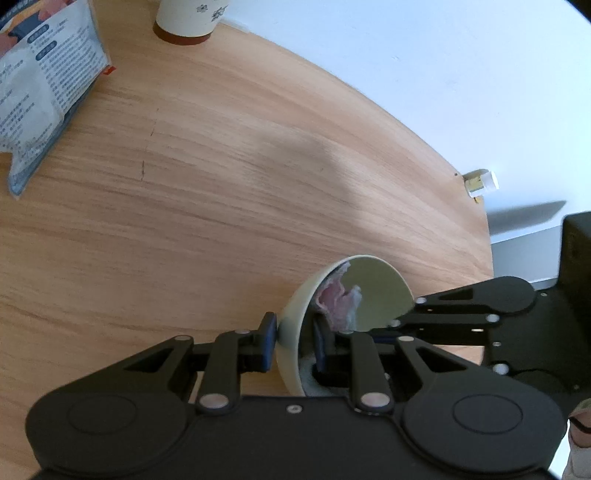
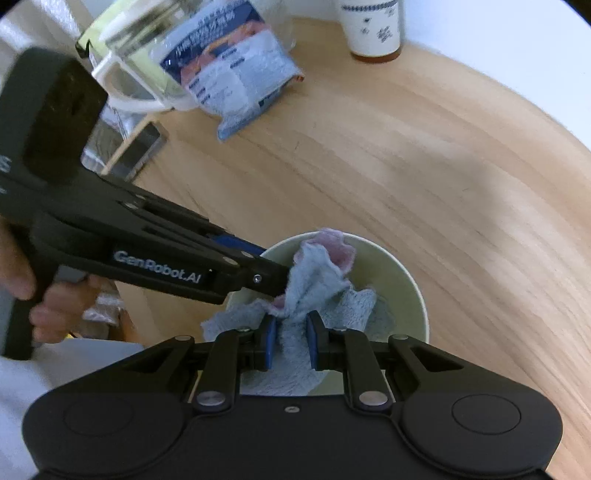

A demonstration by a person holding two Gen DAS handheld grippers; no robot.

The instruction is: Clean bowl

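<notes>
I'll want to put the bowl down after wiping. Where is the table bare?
Bare wood runs ahead of the bowl, between the printed pouch, the paper cup and the table edge. It's crowded behind the pouch, around the clear jug.

A pale cream-green bowl (image 2: 406,291) sits tipped above a light wooden desk (image 2: 406,166), its smooth, glossy inside turned toward the right wrist camera and seen nearly edge-on from the left wrist camera (image 1: 295,314). A fluffy grey-blue cloth (image 2: 317,288) with a pink underside is bunched inside it, one corner rising past the far rim and another fold spilling over the near left edge. From the left wrist view the cloth (image 1: 341,301) shows mostly its pink face against the inner wall. The left tool (image 2: 273,277) clamps the bowl's rim, one finger inside and one outside, while the right tool (image 2: 290,341) pinches the cloth at its gathered middle.
</notes>
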